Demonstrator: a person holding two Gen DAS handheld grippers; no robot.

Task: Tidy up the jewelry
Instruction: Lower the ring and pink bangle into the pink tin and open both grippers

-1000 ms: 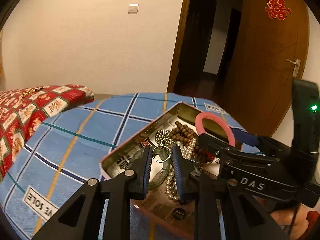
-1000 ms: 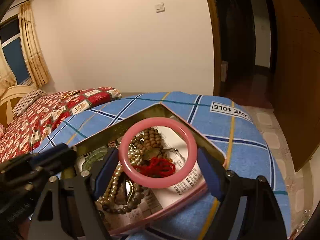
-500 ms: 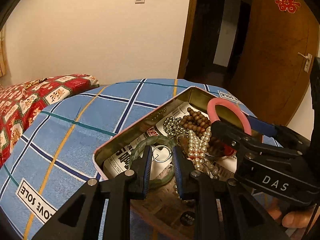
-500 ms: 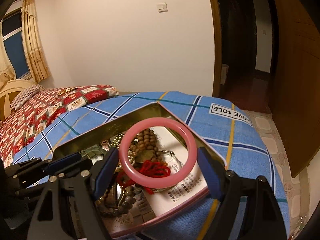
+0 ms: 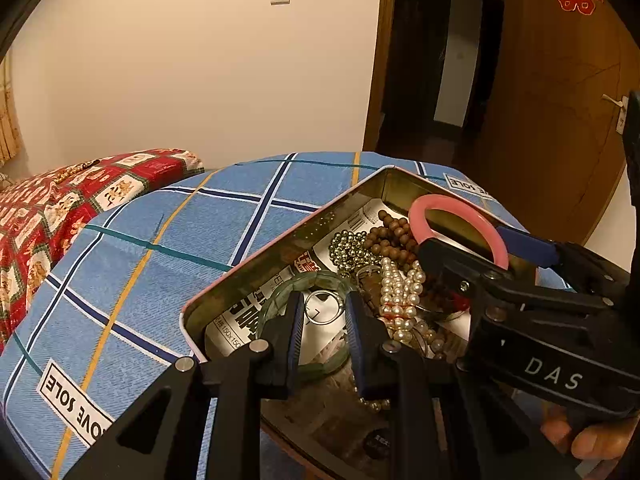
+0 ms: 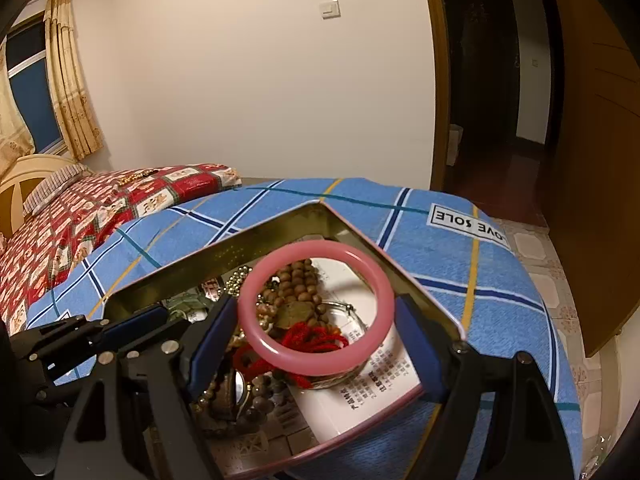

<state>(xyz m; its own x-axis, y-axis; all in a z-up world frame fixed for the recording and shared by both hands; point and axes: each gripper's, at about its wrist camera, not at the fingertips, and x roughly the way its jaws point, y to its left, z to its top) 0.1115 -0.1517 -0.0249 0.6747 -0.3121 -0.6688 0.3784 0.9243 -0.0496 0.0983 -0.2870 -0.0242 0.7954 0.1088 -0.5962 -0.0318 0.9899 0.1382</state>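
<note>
Clearly "DAS" on right claw (image 5: 464,240); blanket (image 5: 168,256) reads "LOVE SOLE".

The left gripper (image 5: 323,322) has drawn back from the tin's (image 5: 280,240) far contents; the silver ring (image 5: 323,307) between its fingers now hangs over the green bangle (image 5: 276,308) (previously beside the pearl strand (image 5: 400,300)). The right gripper (image 6: 316,324) sits slightly lower over the tin.

Black frames, blue-padded jaws, "DAS" lettering
</note>
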